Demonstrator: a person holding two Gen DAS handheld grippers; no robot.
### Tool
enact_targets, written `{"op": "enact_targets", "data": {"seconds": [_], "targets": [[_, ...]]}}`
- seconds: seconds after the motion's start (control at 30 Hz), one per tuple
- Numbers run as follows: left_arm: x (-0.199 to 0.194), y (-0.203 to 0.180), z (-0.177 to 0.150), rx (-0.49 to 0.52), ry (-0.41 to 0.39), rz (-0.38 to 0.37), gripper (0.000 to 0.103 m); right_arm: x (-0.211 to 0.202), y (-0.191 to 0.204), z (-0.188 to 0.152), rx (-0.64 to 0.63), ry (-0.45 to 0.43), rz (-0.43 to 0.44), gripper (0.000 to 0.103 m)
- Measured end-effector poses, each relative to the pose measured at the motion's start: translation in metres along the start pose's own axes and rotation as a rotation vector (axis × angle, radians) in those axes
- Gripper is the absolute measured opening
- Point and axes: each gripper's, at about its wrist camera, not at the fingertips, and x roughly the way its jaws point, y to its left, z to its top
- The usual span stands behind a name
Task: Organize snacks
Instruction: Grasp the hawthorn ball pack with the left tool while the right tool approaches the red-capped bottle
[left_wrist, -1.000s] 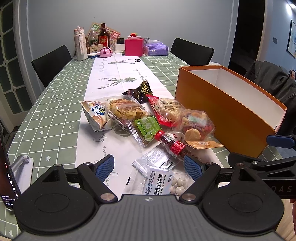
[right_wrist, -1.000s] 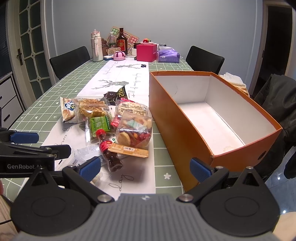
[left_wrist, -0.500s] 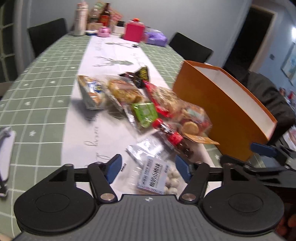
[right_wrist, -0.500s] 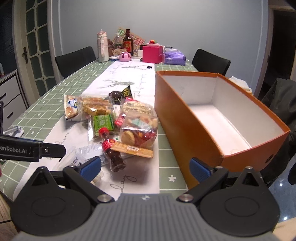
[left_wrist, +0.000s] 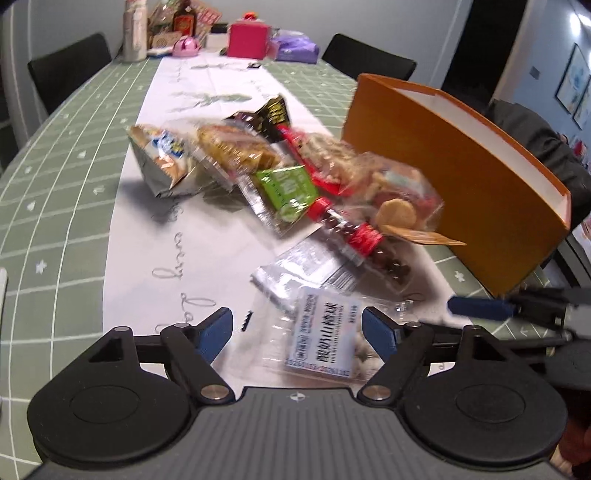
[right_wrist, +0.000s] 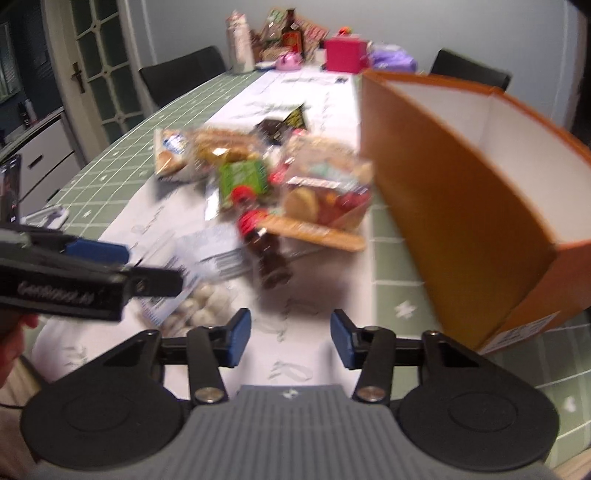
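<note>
Beside the orange box (left_wrist: 458, 177), on its left as both cameras look, the snacks lie in one heap on the white runner of the table (left_wrist: 66, 177). Nothing is in the box as far as its white inside shows, so I judge the sorting is only at the start: both hands are coming to the first pick.

Nearest to the cameras, at the end of the heap away from the box's far end, lies a clear bag of white balls (left_wrist: 325, 343) with a printed label. The left gripper (left_wrist: 297, 332) has its jaws wide and they have just been opening; the bag sits between the blue pads but they do not press it. The right gripper (right_wrist: 290, 338) is about half open, its jaws have just been closing, and only bare runner is between them. A small bottle with red cap (right_wrist: 262, 243) lies just ahead of it, between the bag and the box.

Next, I think, the left jaws must go lower around the bag, close on it and carry it over the box wall.
</note>
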Motion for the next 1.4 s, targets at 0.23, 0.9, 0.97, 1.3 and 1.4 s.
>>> {"op": "enact_targets", "data": {"seconds": [0.23,0.9,0.97,1.3,1.4], "targets": [[0.008,0.005,-0.002,-0.015,0.016,-0.003,0.086,0.012,0.011,-0.003,-0.017,0.023,0.070,0.024],[-0.001,0.011,0.000,-0.029,0.095,-0.003,0.057,0.034,0.030,0.024,-0.123,-0.041,-0.008,0.002],[-0.002,0.010,0.000,-0.017,0.110,-0.015,0.057,0.030,0.027,0.021,-0.111,-0.040,-0.002,0.003],[-0.020,-0.020,-0.004,0.289,0.079,-0.015,0.083,0.006,0.009,0.008,-0.038,-0.038,0.024,0.009],[-0.023,-0.026,0.000,0.393,0.050,-0.029,0.088,0.002,0.004,0.003,-0.014,-0.029,0.033,0.015]]}}
